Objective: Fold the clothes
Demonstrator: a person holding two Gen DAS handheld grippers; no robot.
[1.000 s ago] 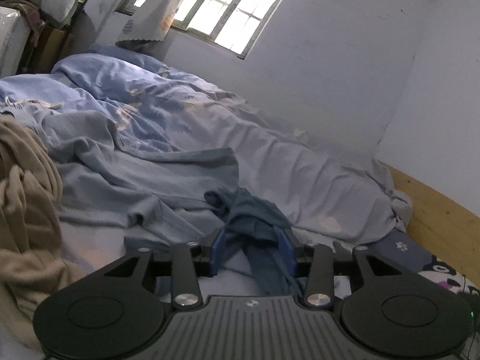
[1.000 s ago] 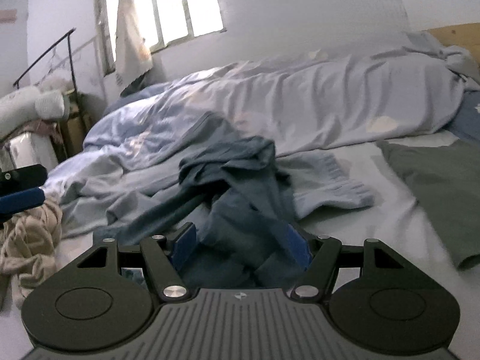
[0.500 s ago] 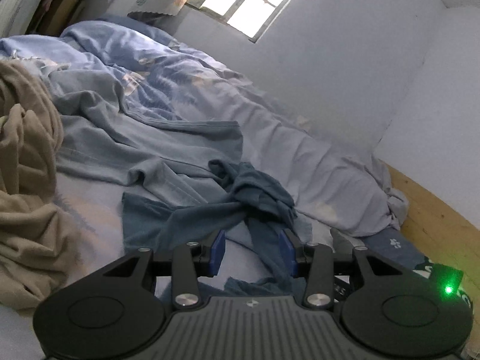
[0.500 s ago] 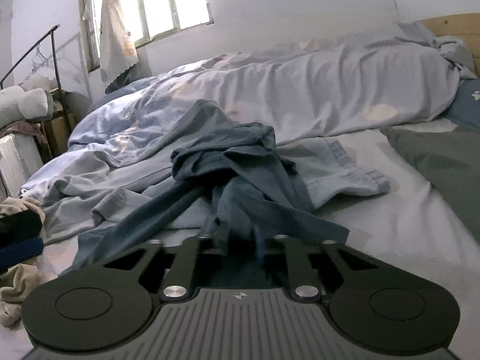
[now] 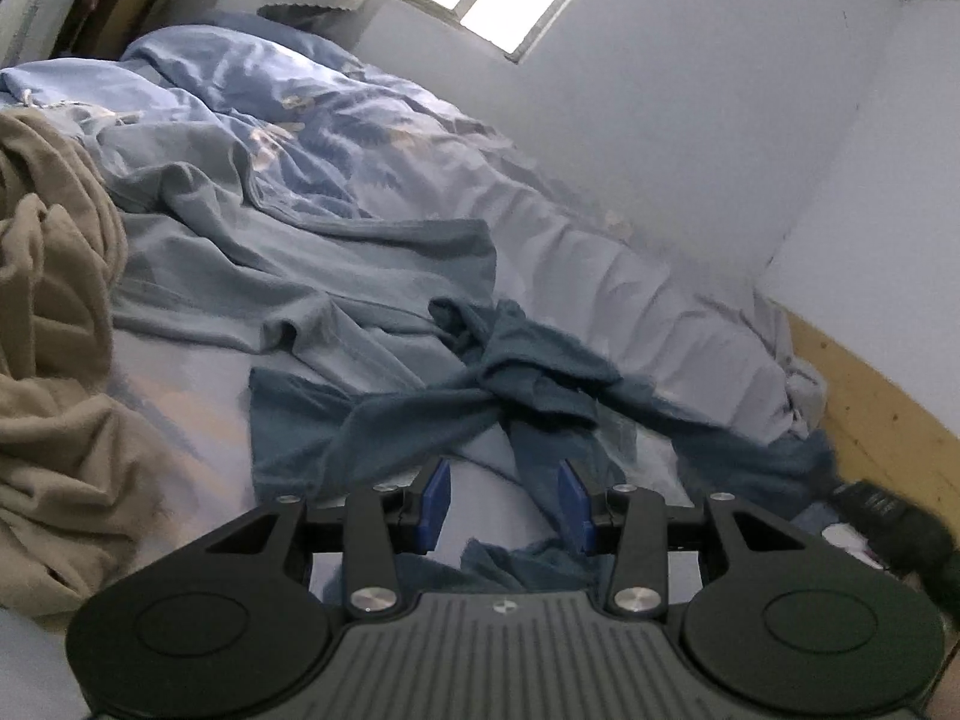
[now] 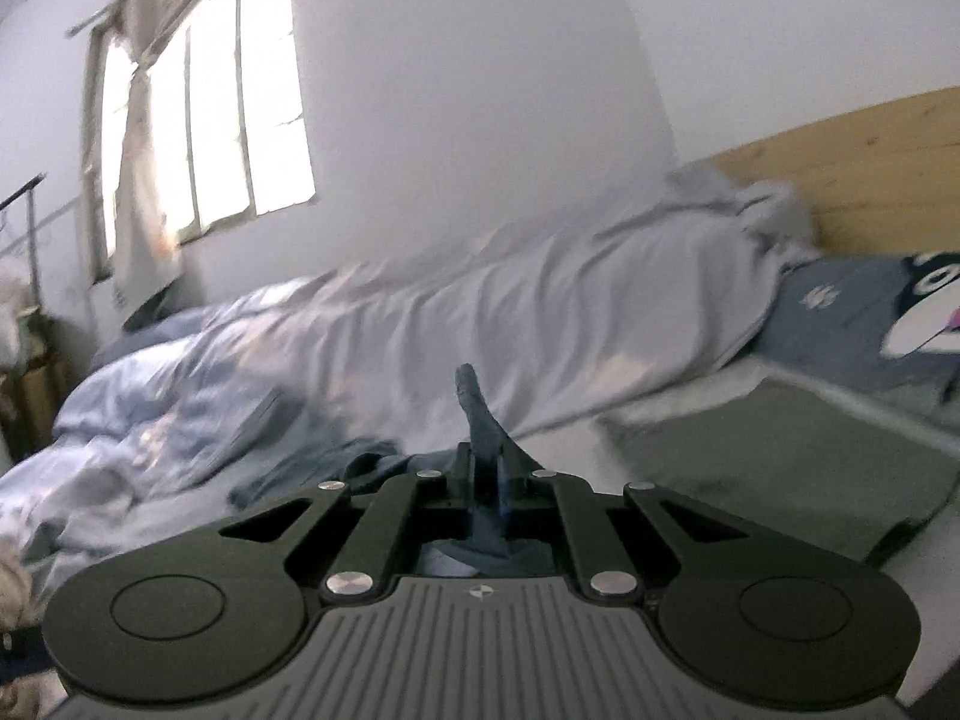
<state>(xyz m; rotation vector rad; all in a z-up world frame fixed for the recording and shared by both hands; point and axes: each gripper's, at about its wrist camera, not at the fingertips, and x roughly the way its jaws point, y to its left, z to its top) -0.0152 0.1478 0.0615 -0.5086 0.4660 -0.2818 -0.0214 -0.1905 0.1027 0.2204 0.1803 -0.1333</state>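
Bedding covered most of the bed: a pale blue duvet lay heaped along the wall under the window, with a wooden headboard at the far end. A beige blanket was bunched at the left edge of your left wrist view. A grey-green garment lay flat on the sheet near a dark patterned pillow, well apart from the work.

The task garment, a dark blue shirt, lay twisted on the sheet just ahead of your left gripper, one part spread flat to the left and the middle knotted into a rope. A lighter blue garment lay crumpled beyond it, touching it.

Your left gripper stood open, blue pads apart, with a strand of the shirt running past the right pad; nothing was clamped. Your right gripper was closed on a fold of the same shirt, and a tuft of cloth stood up above the fingertips. The right wrist view was blurred.
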